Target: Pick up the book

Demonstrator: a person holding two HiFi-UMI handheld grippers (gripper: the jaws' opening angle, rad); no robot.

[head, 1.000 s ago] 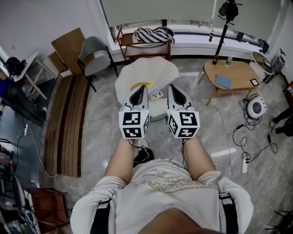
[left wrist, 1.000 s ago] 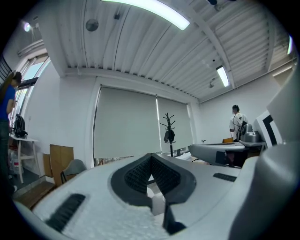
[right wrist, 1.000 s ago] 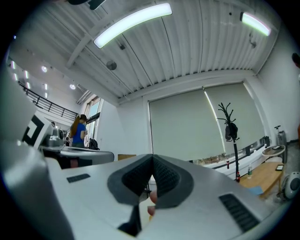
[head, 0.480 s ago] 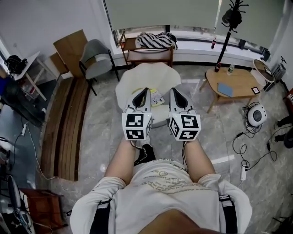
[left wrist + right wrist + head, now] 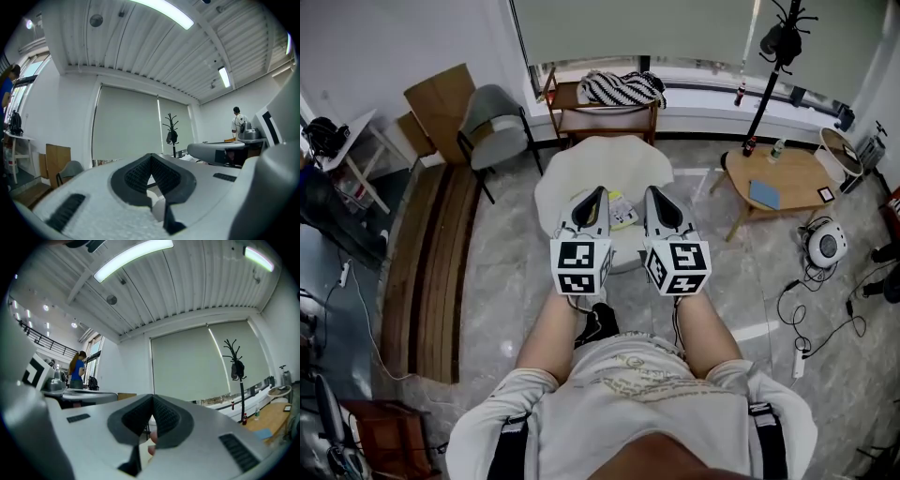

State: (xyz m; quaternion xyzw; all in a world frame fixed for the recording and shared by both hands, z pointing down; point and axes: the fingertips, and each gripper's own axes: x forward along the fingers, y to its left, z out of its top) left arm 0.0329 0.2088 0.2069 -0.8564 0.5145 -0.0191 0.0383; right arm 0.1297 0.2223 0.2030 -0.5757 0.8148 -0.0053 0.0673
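Observation:
A book with a yellow and white cover lies on the low white round table, partly hidden between the two gripper noses. My left gripper and right gripper are held side by side, level, over the table's near part. The book shows in the gap between them. In the left gripper view the left gripper has its ribbed pads meeting, with nothing between them. The right gripper looks the same in its own view, shut and empty. Neither gripper view shows the book.
A grey chair stands back left. A wooden bench with a striped cloth is behind the table. At right are a wooden coffee table bearing a blue book, a stand, a round white device and floor cables. Wooden boards lie left.
Both grippers have moved forward together with the person, a little closer over the white table. Their jaws stay shut throughout.

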